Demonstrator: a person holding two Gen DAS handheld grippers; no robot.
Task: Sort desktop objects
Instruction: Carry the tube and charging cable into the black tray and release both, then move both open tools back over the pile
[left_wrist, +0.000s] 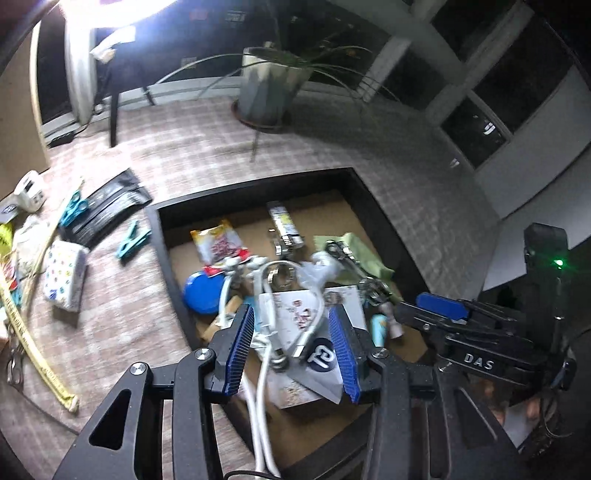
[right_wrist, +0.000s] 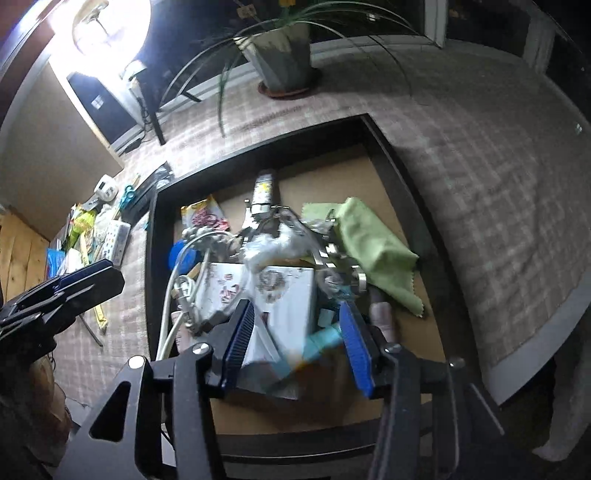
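From the left wrist, the left gripper hangs over a dark-walled tray, jaws wide apart and holding nothing. Between its fingers and just beyond them lie a white cable and a white printed card. Ahead of it are a blue disc, a snack packet and a green cloth. Off to its left, outside the tray on the bench, teal clips, teal scissors and a tissue pack wait unsorted.

From the right wrist, the right gripper is also spread wide above the same tray, with a blurred teal tube between its fingers; I cannot tell whether it touches them. The card and cloth sit just ahead.

The risk, as I judge it, is tangling: the cable loops through the pile, so closing on it could drag neighbours out. The grippers also work close together and could collide.
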